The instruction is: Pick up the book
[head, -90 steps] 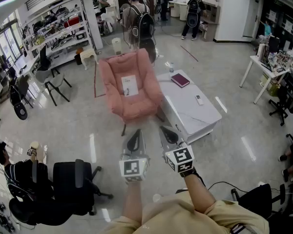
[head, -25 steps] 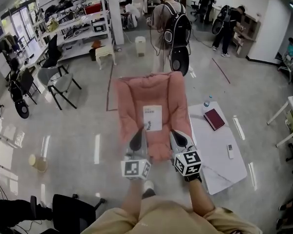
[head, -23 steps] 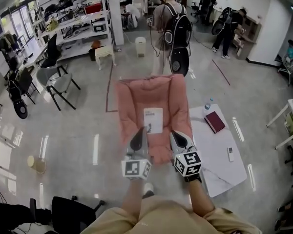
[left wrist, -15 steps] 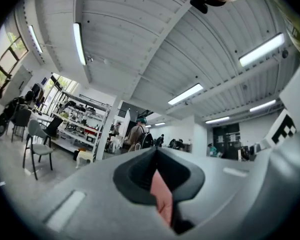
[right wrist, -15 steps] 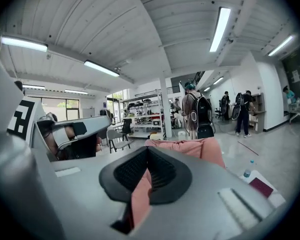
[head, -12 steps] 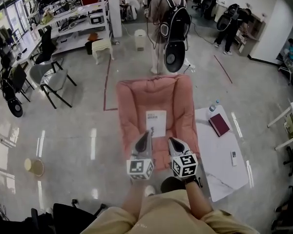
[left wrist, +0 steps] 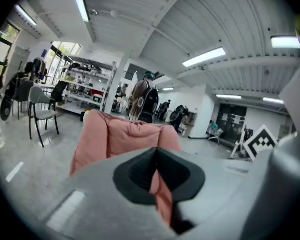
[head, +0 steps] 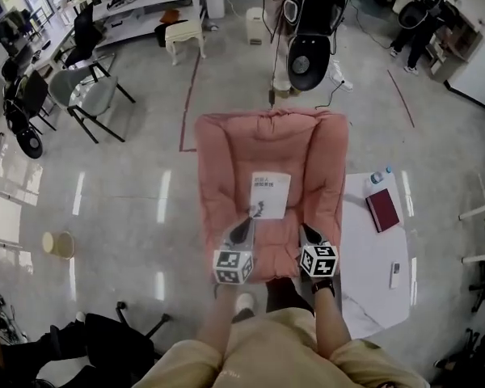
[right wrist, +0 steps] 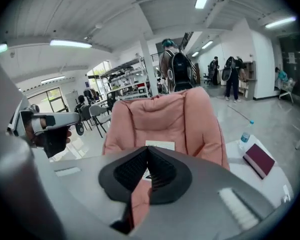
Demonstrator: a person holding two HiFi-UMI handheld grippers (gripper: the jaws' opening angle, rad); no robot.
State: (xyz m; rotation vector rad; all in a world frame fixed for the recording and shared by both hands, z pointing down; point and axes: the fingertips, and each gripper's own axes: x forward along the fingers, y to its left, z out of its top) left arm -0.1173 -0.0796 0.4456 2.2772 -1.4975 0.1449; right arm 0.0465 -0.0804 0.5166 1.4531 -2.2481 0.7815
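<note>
Book (head: 270,194), white-covered, lies flat on pink armchair (head: 226,156).

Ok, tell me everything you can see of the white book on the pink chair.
The white book is thin and rectangular, closed, its pale cover showing a few dark lines of print too small to read. It lies flat, slightly skewed, mid-seat on the pink armchair. In the head view the shut left tongs overlap its near corner; contact unclear.

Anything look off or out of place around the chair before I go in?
Nothing spilled or damaged. The one oddity: a white book lies flat on the seat of the pink armchair, while the maroon book sits on the white table beside it.
</note>
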